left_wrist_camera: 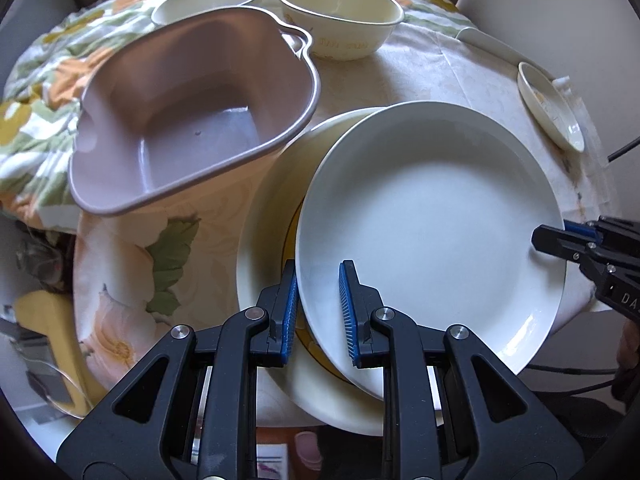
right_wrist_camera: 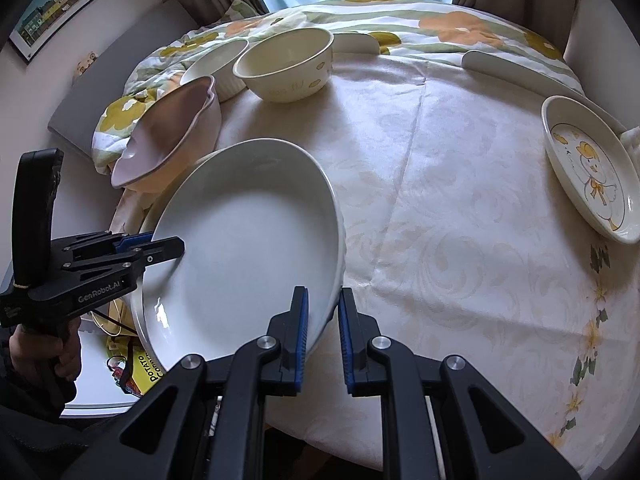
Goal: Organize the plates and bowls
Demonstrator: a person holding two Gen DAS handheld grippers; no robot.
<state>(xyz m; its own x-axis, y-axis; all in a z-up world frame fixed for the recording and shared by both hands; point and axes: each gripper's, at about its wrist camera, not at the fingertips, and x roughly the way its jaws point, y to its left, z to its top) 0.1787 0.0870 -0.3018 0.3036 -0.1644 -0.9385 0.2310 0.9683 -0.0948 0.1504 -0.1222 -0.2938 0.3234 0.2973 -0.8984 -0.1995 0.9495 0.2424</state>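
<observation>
- White plate (left_wrist_camera: 432, 216) pinched on two opposite edges, tilted, hovering over a second cream plate (left_wrist_camera: 264, 240) that sits flat on the counter (right_wrist_camera: 460, 240) underneath.
- Left gripper (left_wrist_camera: 318, 312): fingers (left_wrist_camera: 348, 312) clamped on the near rim of the white plate, one blue pad on top of the rim, the other tucked below it.
- Right gripper (right_wrist_camera: 323, 336): fingers (right_wrist_camera: 301, 332) closed on the rim too, plate edge wedged between the two blue pads.
- Seen from the left wrist, right gripper comes in from the far right side of the fingers, biting the plate's right edge.
- Seen from the right wrist, left gripper off to the left of the fingers, a hand (right_wrist_camera: 60, 356) wrapped round its handle.
- Pinkish-grey squarish bowl (left_wrist_camera: 192, 120) up and to the left of the left fingers, tipped, its lower rim just beside the cream plate; can't tell if touching.
- Cream bowl with yellow print (left_wrist_camera: 344, 16) well ahead of the left fingers, a shallower white ribbed bowl (left_wrist_camera: 208, 0) just beside it on its left.
- Small duck plate (right_wrist_camera: 592, 168) far off to the right of the right fingers, well apart from everything else.
- Counter covered with a pale patterned cloth, flowery quilt (right_wrist_camera: 440, 20) bunched up at the far side behind the bowls.
- Yellow snack bag (right_wrist_camera: 140, 368) peeking out below the white plate, left of the right fingers, lower than the counter.
</observation>
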